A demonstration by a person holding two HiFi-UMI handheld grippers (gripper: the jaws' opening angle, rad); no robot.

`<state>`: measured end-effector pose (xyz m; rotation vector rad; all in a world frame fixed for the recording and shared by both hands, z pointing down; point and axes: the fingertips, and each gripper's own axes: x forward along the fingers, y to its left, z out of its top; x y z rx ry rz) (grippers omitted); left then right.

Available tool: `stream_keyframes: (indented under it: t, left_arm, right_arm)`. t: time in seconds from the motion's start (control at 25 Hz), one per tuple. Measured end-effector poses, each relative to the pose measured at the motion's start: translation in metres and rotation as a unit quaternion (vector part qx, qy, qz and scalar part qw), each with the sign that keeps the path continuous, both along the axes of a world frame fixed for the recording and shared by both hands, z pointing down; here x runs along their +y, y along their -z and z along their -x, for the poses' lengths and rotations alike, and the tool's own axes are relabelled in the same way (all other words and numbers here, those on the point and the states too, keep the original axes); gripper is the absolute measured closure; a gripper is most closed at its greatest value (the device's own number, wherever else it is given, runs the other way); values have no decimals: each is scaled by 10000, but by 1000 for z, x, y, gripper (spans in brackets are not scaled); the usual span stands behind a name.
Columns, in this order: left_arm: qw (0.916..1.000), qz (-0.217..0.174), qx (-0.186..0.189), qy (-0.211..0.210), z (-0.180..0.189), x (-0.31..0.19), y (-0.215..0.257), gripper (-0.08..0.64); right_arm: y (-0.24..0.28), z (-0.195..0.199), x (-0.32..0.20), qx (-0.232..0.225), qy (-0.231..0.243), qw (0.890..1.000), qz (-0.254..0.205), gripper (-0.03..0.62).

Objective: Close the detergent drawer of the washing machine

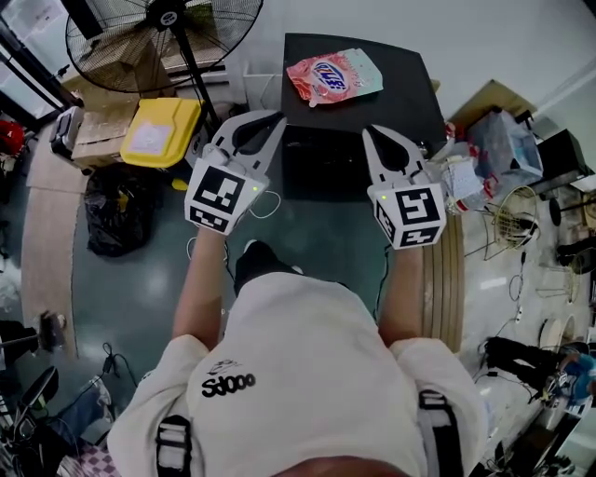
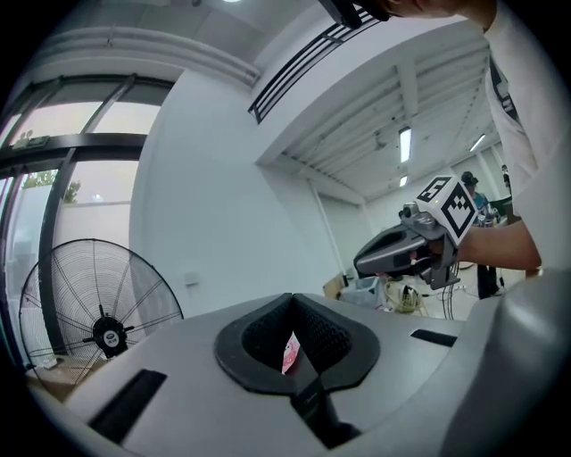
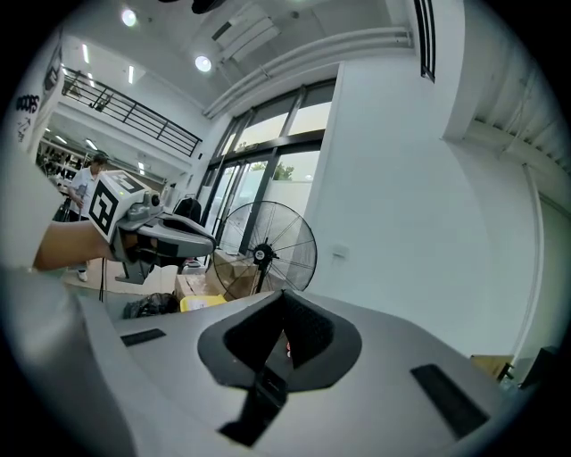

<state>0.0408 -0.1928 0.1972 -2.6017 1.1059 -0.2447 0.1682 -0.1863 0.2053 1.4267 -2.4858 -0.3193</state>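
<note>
- left tool (image 1: 265, 119) clenched, nothing in it
- right tool (image 1: 377, 133) clenched, also empty
- both tools side by side at near edge of black washing machine (image 1: 391, 88)
- drawer can't be made out
- pink detergent bag (image 1: 333, 76) lies on machine top

You're in a lab-type workshop hall: big black wire-cage pedestal fan (image 1: 163, 28), brown cardboard boxes (image 1: 102, 126), round wire basket (image 1: 515, 222) on the grey-green painted floor (image 1: 317, 233), white ceiling strip lights (image 2: 404, 143), dark mezzanine railing (image 3: 134, 112).
</note>
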Motion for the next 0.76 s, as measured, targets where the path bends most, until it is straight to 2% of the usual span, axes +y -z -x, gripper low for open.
stream_keyframes:
  t: [0.76]
  left_arm:
    - [9995,127,-94,255,8,-4,-14,541]
  right_arm:
    - [-20,6,-6,36,85,9999,147,586]
